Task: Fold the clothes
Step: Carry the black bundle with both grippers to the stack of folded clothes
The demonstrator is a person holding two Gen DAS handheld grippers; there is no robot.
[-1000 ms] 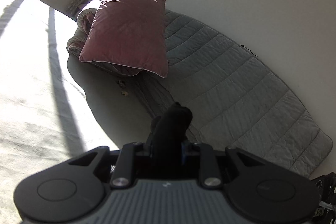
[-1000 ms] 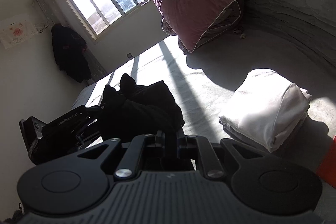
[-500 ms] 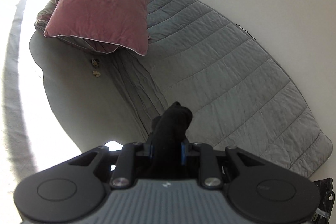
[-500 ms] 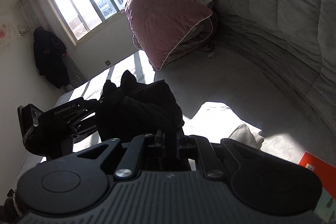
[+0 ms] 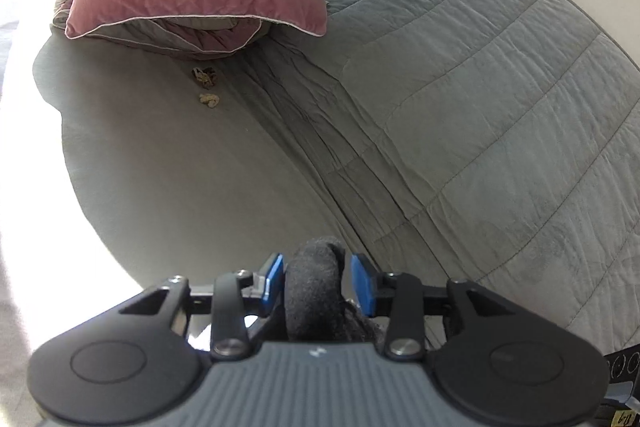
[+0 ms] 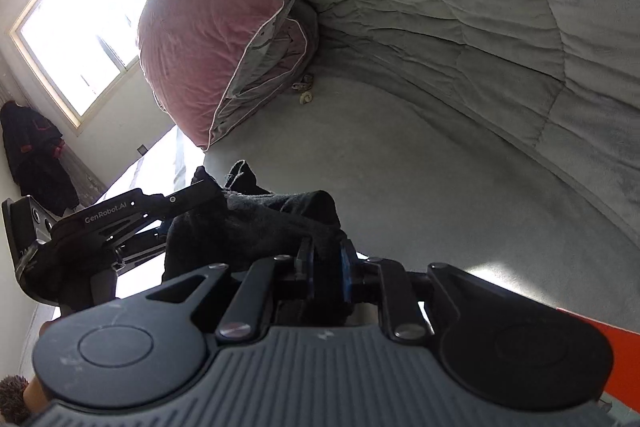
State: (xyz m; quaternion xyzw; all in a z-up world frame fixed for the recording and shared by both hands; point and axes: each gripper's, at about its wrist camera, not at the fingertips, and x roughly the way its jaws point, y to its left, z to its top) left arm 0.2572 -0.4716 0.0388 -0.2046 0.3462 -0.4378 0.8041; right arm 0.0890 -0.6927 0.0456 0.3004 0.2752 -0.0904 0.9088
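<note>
Left gripper [image 5: 318, 285] parted around black garment [image 5: 316, 299], right gripper [image 6: 326, 267] clamping it

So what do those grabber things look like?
Each hand-held gripper is black with a ribbed grey body, round discs on both sides, silver screws and blue pads. The left hand-held gripper shows white "GenRobot.AI" lettering from the right camera. The right hand-held gripper looks the same.

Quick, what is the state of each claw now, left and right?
Left claw: open, blue pads apart, the black garment lying loose between them.
Right claw: closed on the black garment.
</note>
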